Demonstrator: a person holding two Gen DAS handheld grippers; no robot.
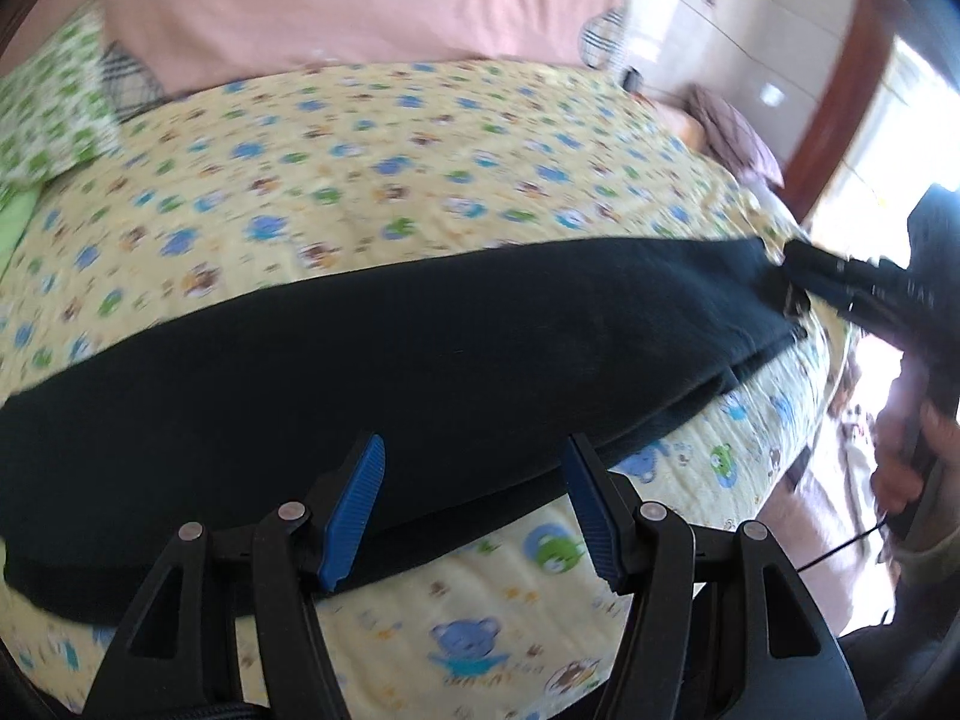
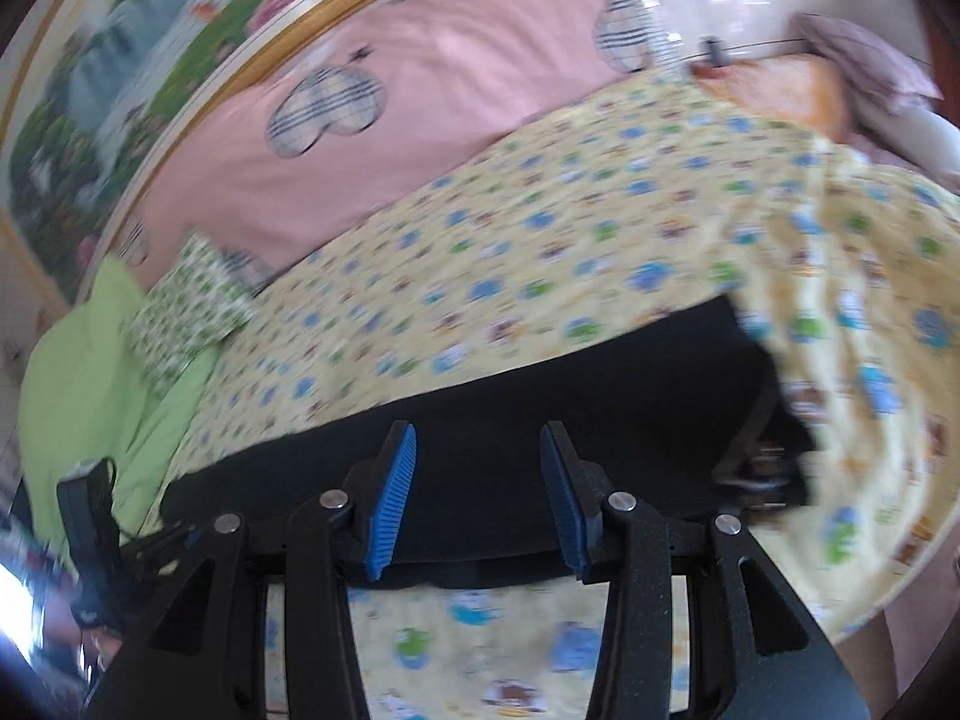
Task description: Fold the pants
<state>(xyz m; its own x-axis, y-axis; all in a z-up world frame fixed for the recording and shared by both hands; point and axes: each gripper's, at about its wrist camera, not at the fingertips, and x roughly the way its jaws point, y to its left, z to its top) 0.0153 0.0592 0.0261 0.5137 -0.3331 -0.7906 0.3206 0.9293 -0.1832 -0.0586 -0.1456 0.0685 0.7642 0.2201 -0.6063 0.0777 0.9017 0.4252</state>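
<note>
Black pants [image 1: 372, 348] lie stretched flat in a long band across the yellow cartoon-print sheet [image 1: 420, 168] on the bed, near its front edge. Your left tongs [image 1: 474, 504] are spread apart over the near hem of the pants, blue pads [image 1: 354, 516] on either side with nothing between them. In the left view the right tongs [image 1: 798, 264] show at the far right end of the pants, the tip right at the cloth edge; contact is too blurred to call.

The right view shows your right tongs [image 2: 477, 498] also spread apart over the pants [image 2: 540, 420], with nothing gripped between the pads [image 2: 390, 516]. To the right, a flap of the sheet [image 2: 840, 300] lies over the pants' end. A small metal piece [image 2: 762, 468] shows at that end; detail is unclear. The left tongs [image 2: 90, 528] sit at the lower left edge of that view, by the bed's edge.

Behind the sheet, a pink blanket [image 1: 360, 18] with plaid hearts runs along the back. A green-print pillow [image 1: 48, 114] sits at the left. A purple cloth [image 1: 732, 132] is at the far right corner. Your right hand [image 1: 906, 456] holds the tool handle at the right edge of the left view. Both views are motion-blurred.
</note>
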